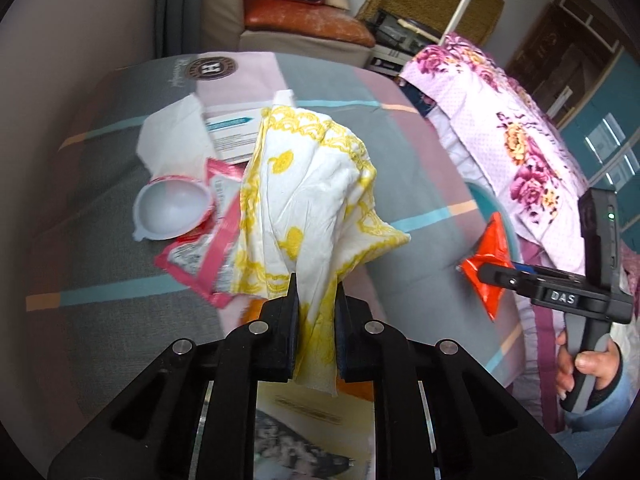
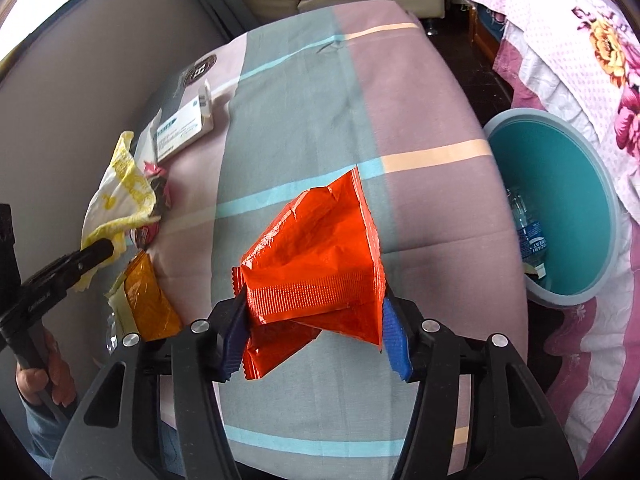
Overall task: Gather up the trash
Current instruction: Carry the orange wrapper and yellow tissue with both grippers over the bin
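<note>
My left gripper (image 1: 317, 292) is shut on a white and yellow paper napkin (image 1: 312, 196) and holds it above the table; it also shows in the right wrist view (image 2: 116, 196). My right gripper (image 2: 316, 316) is shut on a crumpled red wrapper (image 2: 316, 256), held above the table's right side; the wrapper shows in the left wrist view (image 1: 486, 264). A teal bin (image 2: 568, 200) with a plastic bottle (image 2: 528, 236) inside stands on the floor to the right of the table.
On the checked tablecloth (image 2: 320, 92) lie a white plastic cup (image 1: 172, 210), a pink wrapper (image 1: 200, 260), a white tissue (image 1: 176, 140), a medicine box (image 2: 180, 128) and an orange wrapper (image 2: 148, 300). A floral cloth (image 1: 512, 128) covers furniture at the right.
</note>
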